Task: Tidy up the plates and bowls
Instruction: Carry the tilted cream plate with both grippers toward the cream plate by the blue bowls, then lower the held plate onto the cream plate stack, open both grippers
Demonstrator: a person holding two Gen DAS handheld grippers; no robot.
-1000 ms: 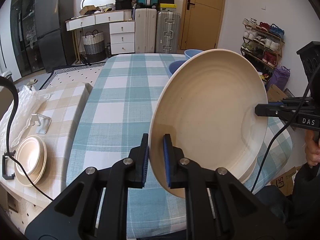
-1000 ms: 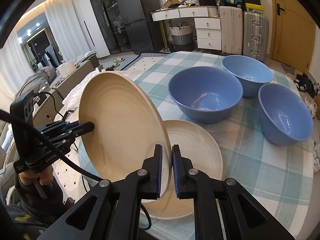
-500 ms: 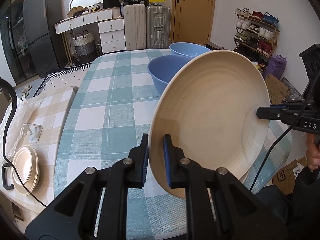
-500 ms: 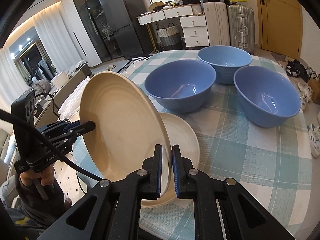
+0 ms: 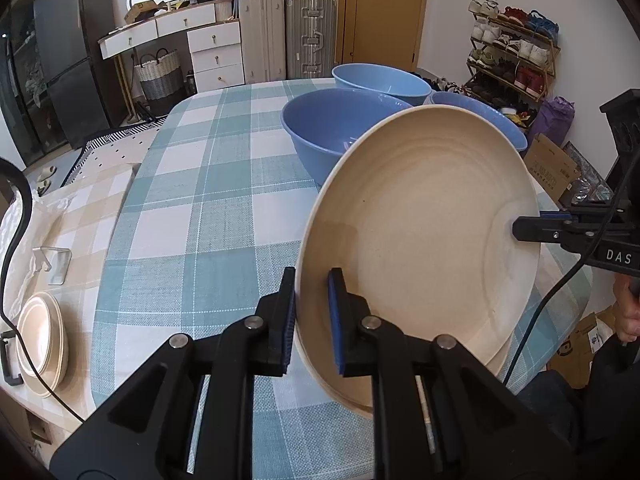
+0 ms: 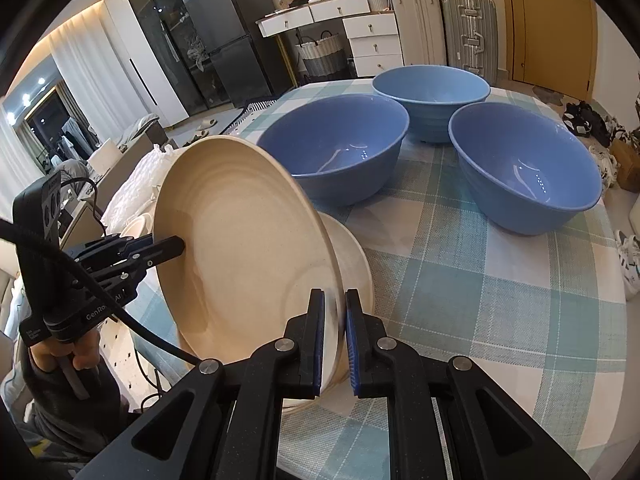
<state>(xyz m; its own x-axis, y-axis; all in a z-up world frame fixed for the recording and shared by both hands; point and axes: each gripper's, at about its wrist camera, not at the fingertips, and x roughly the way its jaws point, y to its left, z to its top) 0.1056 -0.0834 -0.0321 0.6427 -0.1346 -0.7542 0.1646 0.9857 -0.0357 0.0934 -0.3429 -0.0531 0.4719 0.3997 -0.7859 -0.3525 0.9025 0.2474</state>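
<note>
On the far left of the left wrist view, a stack of cream plates (image 5: 42,338) lies on a low side surface with a beige checked cover, well apart from the worktop (image 5: 208,208), which carries a teal-and-white checked cloth.

The left gripper (image 5: 311,322) pinches the near rim of a large cream plate (image 5: 424,248). The rim passes between the two blue-padded fingers (image 5: 334,312), one finger on the back face and one on the concave front face. The plate is held steeply tilted, almost on edge, above the near edge of the worktop.

The right gripper (image 6: 333,346) pinches the opposite rim of the same plate (image 6: 240,256); its fingers (image 6: 352,344) close on either side of the rim edge. In the left wrist view, this gripper (image 5: 520,229) meets the plate at its right edge.

A second cream plate (image 6: 352,268) lies flat on the worktop directly beneath and behind the held plate.

Further right and farther back, three blue bowls stand upright on the worktop: the left bowl (image 6: 336,148), the rear bowl (image 6: 432,100), and the right bowl (image 6: 524,168), close together.
</note>
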